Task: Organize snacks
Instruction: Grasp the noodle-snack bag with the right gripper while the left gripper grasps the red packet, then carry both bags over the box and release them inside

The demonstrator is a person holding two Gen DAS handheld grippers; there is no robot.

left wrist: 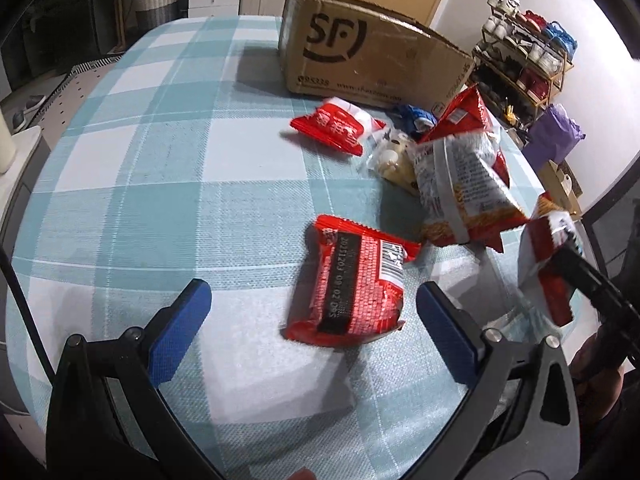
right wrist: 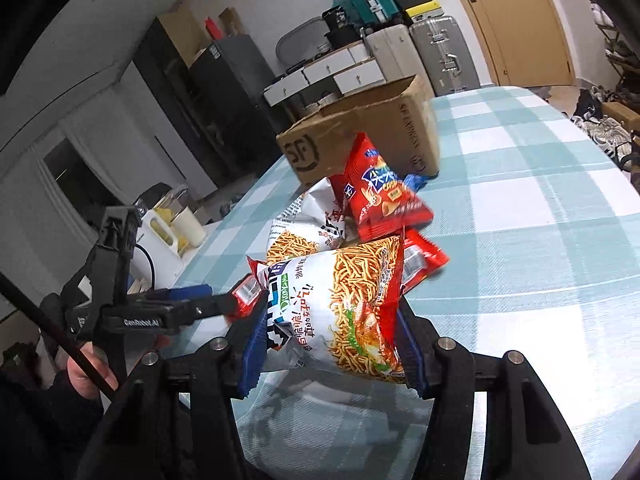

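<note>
Your right tongs [right wrist: 332, 328] squeeze one noodle bag [right wrist: 344, 308]. Your left tongs [left wrist: 312, 316] gape wide over one red packet [left wrist: 352, 284]. One box [left wrist: 372, 60] sits at the worktop's [left wrist: 160, 160] far edge.

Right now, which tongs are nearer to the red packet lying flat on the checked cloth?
Left. The left tongs stand open around the red packet; the right tongs hold a noodle bag off to its side.

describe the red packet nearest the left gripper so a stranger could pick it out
Start at the cardboard box on the checked tablecloth. Come toward the open left gripper: the red packet lies flat, alone, between its fingers. Unlike its neighbours, it shows a black date strip.
</note>
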